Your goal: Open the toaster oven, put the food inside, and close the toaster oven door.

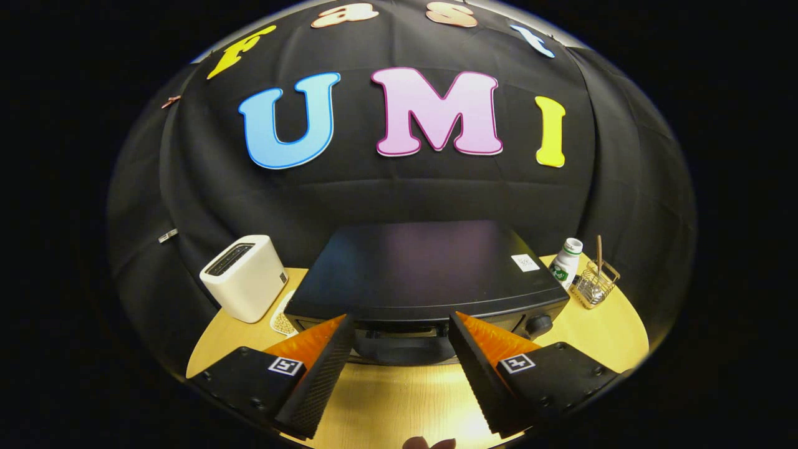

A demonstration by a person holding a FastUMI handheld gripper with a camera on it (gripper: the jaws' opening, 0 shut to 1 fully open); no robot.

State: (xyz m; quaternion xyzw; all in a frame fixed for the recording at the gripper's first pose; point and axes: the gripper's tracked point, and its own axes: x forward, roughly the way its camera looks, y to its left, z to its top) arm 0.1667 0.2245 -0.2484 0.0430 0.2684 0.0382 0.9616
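The toaster oven (430,274) stands in the middle of the round wooden table (399,393), with its back near the black cloth wall and its front turned toward the gripper (399,324), so the door can be reached from this side without moving anything. The door looks closed, and its dark handle (402,333) runs along the upper part of the front, just ahead of the fingertips and in the gap between them. A round knob (539,324) sits at the right end of the front. The gripper is held a little above the table and aimed straight at the handle; I think this is the approach for opening the door, the first step of the task. Its two fingers are spread wide apart, they hold nothing and touch nothing, and the handle seems to fit between them. A white toaster (244,277) stands near the left edge of the table, and beside it, at the left front corner of the oven, lies a small plate with something pale and grainy (283,321); this may be the food, but I cannot tell for sure. Near the right edge stand a white bottle (567,262) and a small wire basket (595,284) with a stick in it, well away from the door's path.
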